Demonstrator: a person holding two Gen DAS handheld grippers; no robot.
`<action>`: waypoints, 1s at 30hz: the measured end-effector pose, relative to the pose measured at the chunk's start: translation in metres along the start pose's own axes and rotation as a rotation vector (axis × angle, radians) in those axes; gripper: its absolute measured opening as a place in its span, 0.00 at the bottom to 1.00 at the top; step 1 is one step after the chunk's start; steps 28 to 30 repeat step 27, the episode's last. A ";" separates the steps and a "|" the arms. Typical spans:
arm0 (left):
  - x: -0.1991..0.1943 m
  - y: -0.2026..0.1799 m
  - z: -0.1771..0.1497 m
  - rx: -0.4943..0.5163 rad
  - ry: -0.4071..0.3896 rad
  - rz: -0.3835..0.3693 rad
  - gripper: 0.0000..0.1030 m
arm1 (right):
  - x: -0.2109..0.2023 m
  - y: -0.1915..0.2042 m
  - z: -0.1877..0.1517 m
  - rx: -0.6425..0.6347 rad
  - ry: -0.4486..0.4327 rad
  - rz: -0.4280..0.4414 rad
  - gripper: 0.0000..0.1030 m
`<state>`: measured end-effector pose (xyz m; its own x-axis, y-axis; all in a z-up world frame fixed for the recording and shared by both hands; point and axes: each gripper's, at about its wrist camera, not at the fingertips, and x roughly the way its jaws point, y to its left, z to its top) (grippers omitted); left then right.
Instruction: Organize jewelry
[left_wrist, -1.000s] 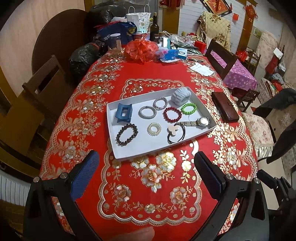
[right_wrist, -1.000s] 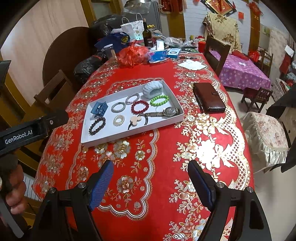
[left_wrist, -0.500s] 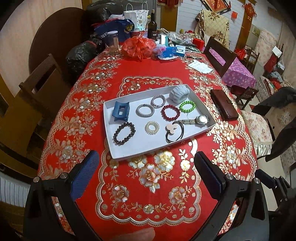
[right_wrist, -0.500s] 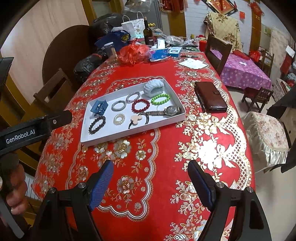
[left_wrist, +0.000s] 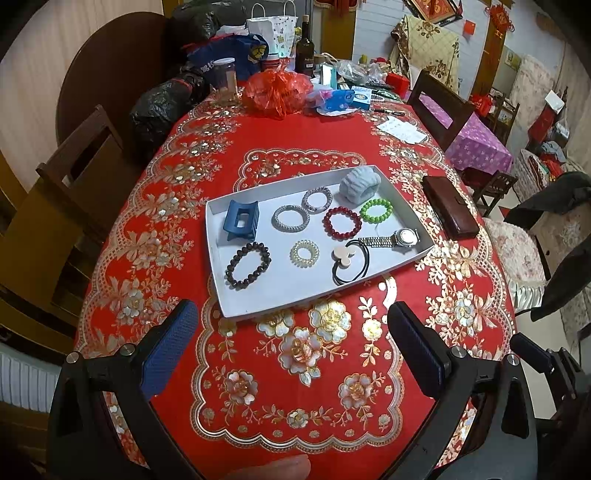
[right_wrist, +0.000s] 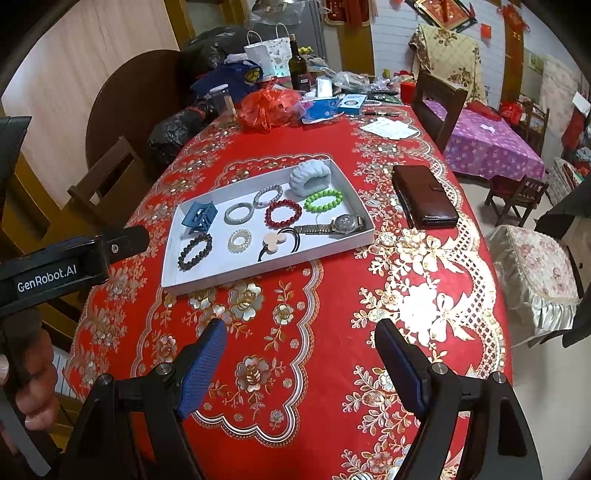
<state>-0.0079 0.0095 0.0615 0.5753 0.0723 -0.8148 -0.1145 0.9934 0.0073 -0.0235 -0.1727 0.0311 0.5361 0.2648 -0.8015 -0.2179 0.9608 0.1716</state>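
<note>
A white tray (left_wrist: 258, 301) (right_wrist: 207, 282) lies on the red tablecloth. It holds a blue hair claw (left_wrist: 239, 220), a dark bead bracelet (left_wrist: 247, 265), a red bead bracelet (left_wrist: 341, 221), a green bead bracelet (left_wrist: 376, 210), silver coil bands (left_wrist: 291, 218), a pale coil tie (left_wrist: 303, 253), a black hair tie with a cream charm (left_wrist: 349, 261), a metal watch (left_wrist: 400, 238) and a pale blue scrunchie (left_wrist: 360, 184). My left gripper (left_wrist: 291, 328) is open and empty, in front of the tray. My right gripper (right_wrist: 301, 343) is open and empty, nearer than the tray and to its right.
A brown wallet (left_wrist: 450, 206) (right_wrist: 424, 201) lies right of the tray. Bags, a bottle (left_wrist: 304, 48), a red plastic bag (left_wrist: 277, 92) and papers crowd the table's far end. Wooden chairs stand at the left (left_wrist: 74, 173) and far right (left_wrist: 439, 107).
Both cameras have shifted slightly; the tray sits a little lower and closer in the left wrist view. Nothing on the tray has moved. Both grippers stay open.
</note>
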 end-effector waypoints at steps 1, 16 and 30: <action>-0.001 0.000 0.001 0.000 0.000 -0.001 0.99 | 0.000 0.000 0.000 -0.001 0.000 0.001 0.78; 0.001 0.001 0.002 0.001 0.004 -0.001 0.99 | 0.005 0.001 0.005 -0.008 0.006 0.008 0.78; 0.005 0.000 -0.005 0.003 -0.014 -0.018 0.99 | 0.010 0.001 0.005 -0.012 0.017 0.014 0.78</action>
